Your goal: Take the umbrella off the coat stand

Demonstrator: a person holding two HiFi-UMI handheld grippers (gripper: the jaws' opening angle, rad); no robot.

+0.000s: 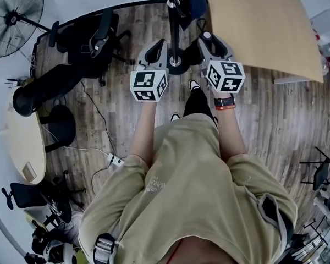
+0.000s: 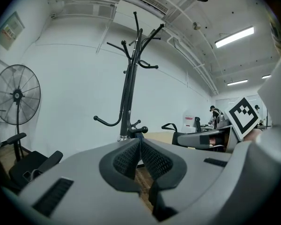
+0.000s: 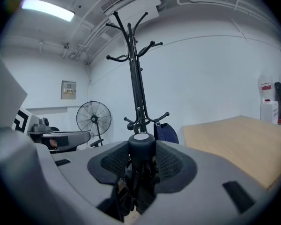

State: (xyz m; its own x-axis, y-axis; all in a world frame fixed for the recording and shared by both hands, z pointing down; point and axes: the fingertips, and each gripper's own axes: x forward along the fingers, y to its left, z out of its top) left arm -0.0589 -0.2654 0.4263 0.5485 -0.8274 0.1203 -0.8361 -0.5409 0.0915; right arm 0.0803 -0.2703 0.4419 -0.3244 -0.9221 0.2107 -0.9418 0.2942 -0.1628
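Shown in right gripper view only: right gripper [image 3: 142,156] clamped on folded black umbrella [image 3: 139,182] below its round cap, just before tall black metal coat stand [image 3: 137,93]. In left gripper view: left gripper [image 2: 139,146] pads together, empty. In head view: only umbrella cap visible.

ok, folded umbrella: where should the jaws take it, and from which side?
Take the umbrella by its round handle, just under the pale cap, coming in level so the pads flank it. The handle stands upright and looks rigid, while the folded canopy below is slack fabric. The right gripper is shut on it that way. The left gripper is shut and empty.
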